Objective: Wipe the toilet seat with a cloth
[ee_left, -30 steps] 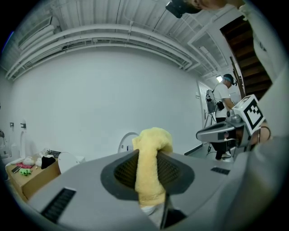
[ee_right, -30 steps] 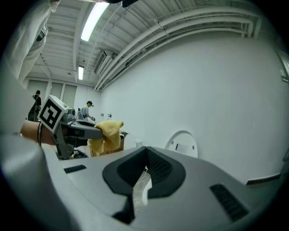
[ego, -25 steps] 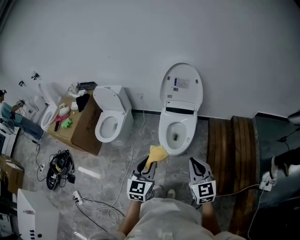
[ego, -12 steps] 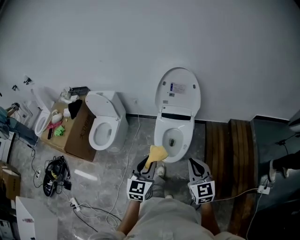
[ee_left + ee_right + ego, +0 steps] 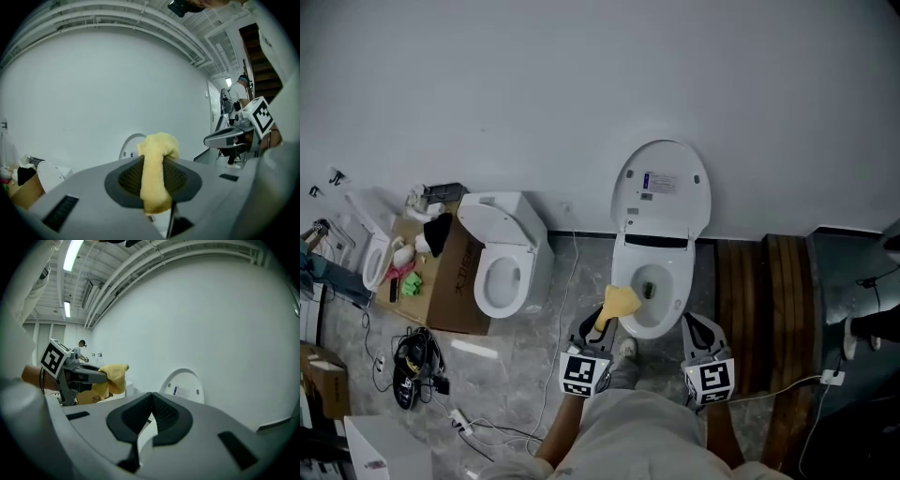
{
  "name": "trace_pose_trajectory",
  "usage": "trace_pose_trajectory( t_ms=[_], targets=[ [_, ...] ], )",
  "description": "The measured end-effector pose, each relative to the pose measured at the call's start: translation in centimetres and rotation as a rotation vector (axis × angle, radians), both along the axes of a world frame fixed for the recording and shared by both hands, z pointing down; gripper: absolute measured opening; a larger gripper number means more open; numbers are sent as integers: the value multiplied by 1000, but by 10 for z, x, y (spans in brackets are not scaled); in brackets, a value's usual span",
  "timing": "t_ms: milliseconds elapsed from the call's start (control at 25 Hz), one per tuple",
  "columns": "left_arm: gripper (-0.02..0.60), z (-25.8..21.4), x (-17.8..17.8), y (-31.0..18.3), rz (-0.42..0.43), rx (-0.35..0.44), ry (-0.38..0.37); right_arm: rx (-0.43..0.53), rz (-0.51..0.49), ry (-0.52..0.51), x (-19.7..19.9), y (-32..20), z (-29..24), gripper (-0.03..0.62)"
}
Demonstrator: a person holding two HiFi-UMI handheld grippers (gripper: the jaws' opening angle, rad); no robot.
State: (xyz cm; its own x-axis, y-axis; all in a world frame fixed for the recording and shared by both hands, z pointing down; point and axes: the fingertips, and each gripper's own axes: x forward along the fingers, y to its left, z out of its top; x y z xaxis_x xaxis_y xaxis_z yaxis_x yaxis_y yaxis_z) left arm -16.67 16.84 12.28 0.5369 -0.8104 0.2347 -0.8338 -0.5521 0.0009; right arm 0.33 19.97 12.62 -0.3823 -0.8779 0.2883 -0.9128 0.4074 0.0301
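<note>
Left gripper (image 5: pixel 598 327) is clamped on the yellow cloth (image 5: pixel 619 302). We see the cloth pinched between its jaws, with a folded lump above them and a short end hanging below. We locate the cloth over the front left edge of the toilet seat (image 5: pixel 679 298); we cannot tell whether it touches the seat. Right gripper (image 5: pixel 698 330) has its jaws pressed together with nothing between them, and it sits just off the front right of the seat. Behind the seat, the lid (image 5: pixel 662 187) stands raised against the wall. Left of the seat we find a second toilet (image 5: pixel 502 258), then a cardboard box (image 5: pixel 455 281). Wooden boards (image 5: pixel 759 300) lie right of the seat.
</note>
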Motion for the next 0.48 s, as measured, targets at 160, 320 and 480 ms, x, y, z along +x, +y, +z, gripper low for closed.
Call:
trace_pose_trajectory(
  t_ms=[160,320,480],
  targets=[
    [98,12,-8,-49,30,-18,-2,-31,13,12,-12,-44,11,8],
    [98,33,-10,-90,65,-48,-4,-70,40,14,-16,-83,31,8],
    [98,55,-12,-124,93,-90,1,-108,55,22,-24,-115,47,8]
  ],
)
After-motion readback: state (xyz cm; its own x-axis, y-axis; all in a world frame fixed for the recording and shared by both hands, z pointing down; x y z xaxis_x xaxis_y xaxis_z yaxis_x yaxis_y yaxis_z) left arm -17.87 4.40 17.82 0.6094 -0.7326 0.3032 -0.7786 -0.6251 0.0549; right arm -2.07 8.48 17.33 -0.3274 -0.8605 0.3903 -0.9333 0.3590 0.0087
